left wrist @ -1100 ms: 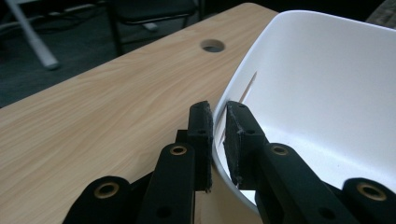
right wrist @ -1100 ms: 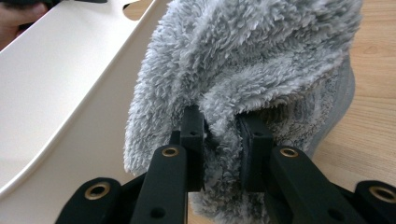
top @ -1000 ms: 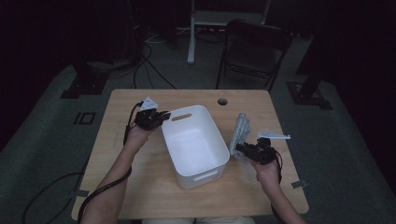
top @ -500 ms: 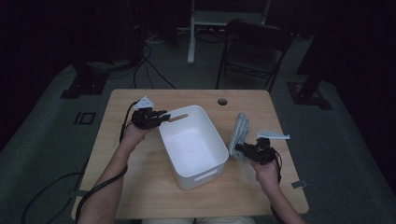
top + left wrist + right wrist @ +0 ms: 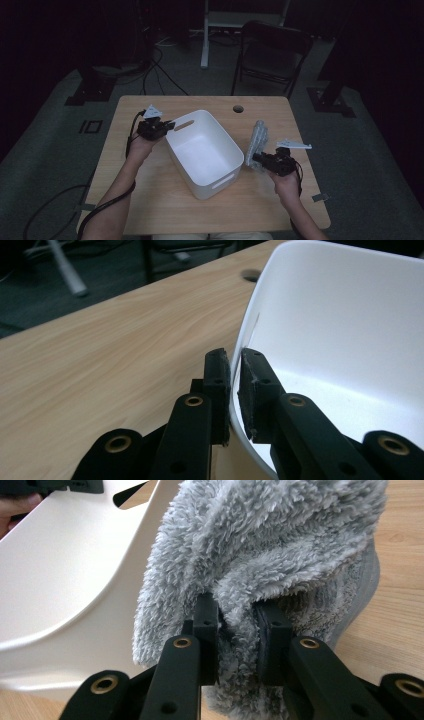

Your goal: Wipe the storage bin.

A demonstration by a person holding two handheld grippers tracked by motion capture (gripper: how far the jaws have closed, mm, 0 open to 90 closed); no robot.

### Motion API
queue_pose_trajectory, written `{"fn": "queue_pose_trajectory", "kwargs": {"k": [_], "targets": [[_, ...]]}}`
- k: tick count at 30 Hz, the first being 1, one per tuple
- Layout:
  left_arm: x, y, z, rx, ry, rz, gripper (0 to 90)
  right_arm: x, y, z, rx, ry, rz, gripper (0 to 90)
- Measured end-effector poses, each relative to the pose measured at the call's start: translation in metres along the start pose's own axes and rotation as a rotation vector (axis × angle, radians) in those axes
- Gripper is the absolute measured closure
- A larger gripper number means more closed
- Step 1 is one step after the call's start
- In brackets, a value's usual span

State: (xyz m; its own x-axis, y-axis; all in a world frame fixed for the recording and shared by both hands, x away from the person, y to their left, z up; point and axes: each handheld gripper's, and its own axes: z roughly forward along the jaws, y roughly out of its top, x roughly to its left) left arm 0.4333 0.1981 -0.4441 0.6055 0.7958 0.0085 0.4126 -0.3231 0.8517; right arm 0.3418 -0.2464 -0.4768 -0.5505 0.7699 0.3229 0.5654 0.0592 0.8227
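— From above, where did the cloth lie against the bin?

— Just beside its right wall. My right gripper [image 5: 264, 161] held the grey fleece cloth [image 5: 258, 144] standing on end, long axis running away from me, so it had to go left and over the rim. My left gripper [image 5: 162, 127] sat at the white bin [image 5: 205, 150]'s far left corner.

— And along the left jaws?

— They had just been closing and were clamped on the bin's rim [image 5: 239, 385], wall between the pads.

— Along the right jaws?

— Clenched on a fold of the cloth [image 5: 260, 555], the bin wall [image 5: 75, 575] to its left.

— Anything changed from a second ago?

— The bin had swung its far end toward the left; the cloth stayed put.
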Motion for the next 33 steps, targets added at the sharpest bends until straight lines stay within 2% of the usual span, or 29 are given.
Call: {"fn": "queue_pose_trajectory", "kwargs": {"k": [2, 4, 8, 11, 12, 13, 15, 16, 17, 19, 21, 23, 29, 31, 33], "targets": [[0.0, -0.003, -0.005, -0.003, 0.042, -0.018, 83.0, 0.0, 0.0, -0.001, -0.002, 0.0, 0.0, 75.3], [-0.001, -0.006, -0.009, -0.005, 0.078, -0.015, 82.8, -0.001, 0.001, -0.002, -0.004, -0.001, 0.0, 75.2], [-0.007, -0.013, -0.018, -0.011, 0.129, -0.047, 82.7, 0.0, 0.001, -0.003, -0.009, -0.001, 0.002, 75.3], [-0.005, -0.018, -0.023, -0.042, 0.097, -0.043, 81.3, 0.0, 0.001, -0.004, -0.011, 0.001, 0.001, 75.3], [-0.002, -0.02, -0.024, -0.057, 0.065, -0.045, 79.7, 0.0, 0.001, -0.003, -0.012, 0.001, 0.0, 75.2], [0.0, -0.02, -0.025, -0.06, 0.053, -0.046, 76.8, 0.0, 0.001, -0.003, -0.011, 0.002, 0.0, 75.3], [0.006, -0.021, -0.025, -0.068, -0.013, -0.044, 75.2, 0.001, 0.001, -0.003, -0.008, 0.004, -0.001, 75.3], [0.008, -0.021, -0.024, -0.056, -0.025, -0.033, 71.1, 0.002, 0.001, -0.002, -0.008, 0.004, -0.002, 75.3], [0.009, -0.021, -0.023, -0.054, -0.066, -0.029, 70.8, 0.002, 0.001, -0.002, -0.008, 0.006, -0.004, 75.2], [0.011, -0.02, -0.022, -0.045, -0.08, -0.011, 69.1, 0.003, 0.001, -0.001, -0.006, 0.007, -0.003, 75.2], [0.013, -0.019, -0.021, -0.041, -0.083, -0.016, 70.8, 0.003, 0.001, -0.001, -0.005, 0.006, -0.001, 75.3], [0.012, -0.018, -0.019, -0.035, -0.072, -0.02, 73.2, 0.002, 0.001, 0.0, -0.003, 0.006, 0.0, 75.2], [0.006, -0.016, -0.017, -0.041, 0.024, -0.035, 85.1, 0.003, 0.001, -0.001, -0.004, 0.007, -0.001, 75.3], [0.002, -0.016, -0.016, -0.042, 0.055, -0.03, 85.0, 0.003, 0.001, -0.002, -0.005, 0.007, -0.003, 75.3], [0.001, -0.016, -0.017, -0.043, 0.073, -0.048, 85.0, 0.002, 0.001, -0.002, -0.007, 0.007, -0.004, 75.3]]}}
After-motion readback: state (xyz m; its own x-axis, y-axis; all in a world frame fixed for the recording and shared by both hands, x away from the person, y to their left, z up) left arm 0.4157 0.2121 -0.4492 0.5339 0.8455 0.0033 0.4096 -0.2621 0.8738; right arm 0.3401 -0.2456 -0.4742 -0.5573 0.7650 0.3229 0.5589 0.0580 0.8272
